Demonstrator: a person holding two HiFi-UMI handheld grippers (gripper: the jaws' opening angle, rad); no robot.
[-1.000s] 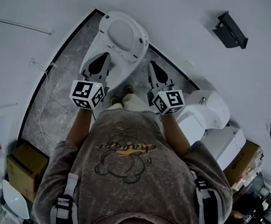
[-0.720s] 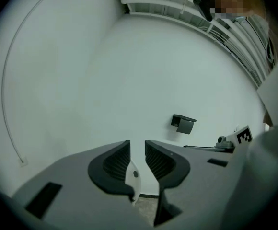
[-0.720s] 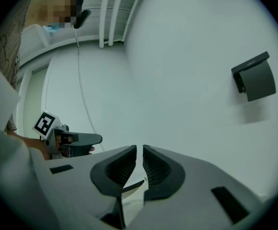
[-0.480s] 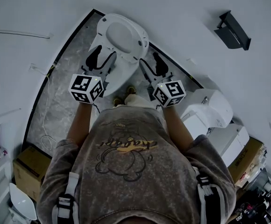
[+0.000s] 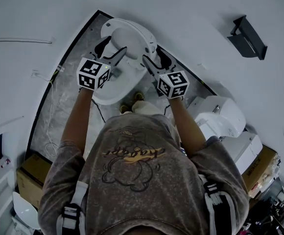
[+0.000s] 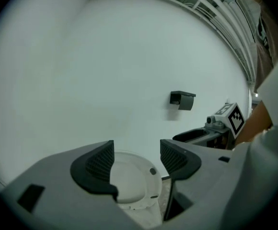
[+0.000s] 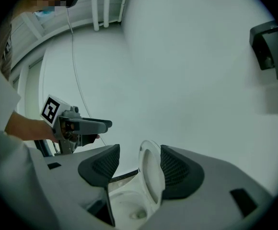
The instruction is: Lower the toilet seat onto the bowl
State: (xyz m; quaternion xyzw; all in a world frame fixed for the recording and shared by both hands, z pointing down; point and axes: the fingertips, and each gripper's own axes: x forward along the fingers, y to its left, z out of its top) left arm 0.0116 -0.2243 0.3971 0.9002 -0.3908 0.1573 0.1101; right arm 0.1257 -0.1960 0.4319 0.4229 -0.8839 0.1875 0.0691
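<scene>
1. White wall [image 5: 191,4] and grey stone-look floor [image 5: 63,97] filled most of the head view. The toilet sat where the two met.
2. White toilet bowl [image 5: 113,89] was directly ahead of the person, rim uncovered and open from above in the right gripper view [image 7: 129,210].
3. Toilet seat [image 5: 132,33] was still raised, upright against the wall behind the bowl. It showed edge-on from the right [image 7: 148,176] and face-on from the left [image 6: 132,181]. Not lowered yet.
4. Change: both grippers had moved forward and down from in front of the bowl to either side of the seat.
   - Left gripper [image 5: 111,52]: jaws had just been opening and now stood spread wide, with nothing between the pads [image 6: 100,164].
   - Right gripper [image 5: 155,58]: same, spread wide, with the seat edge lined up in the gap [image 7: 139,164] but no pad on it.
5. Read: this was the approach, pre-opened for a grasp. The next step would probably be closing on the seat rim, then tipping it forward.
6. Black wall holder [image 5: 247,35] sat well right of the toilet, not involved.
</scene>
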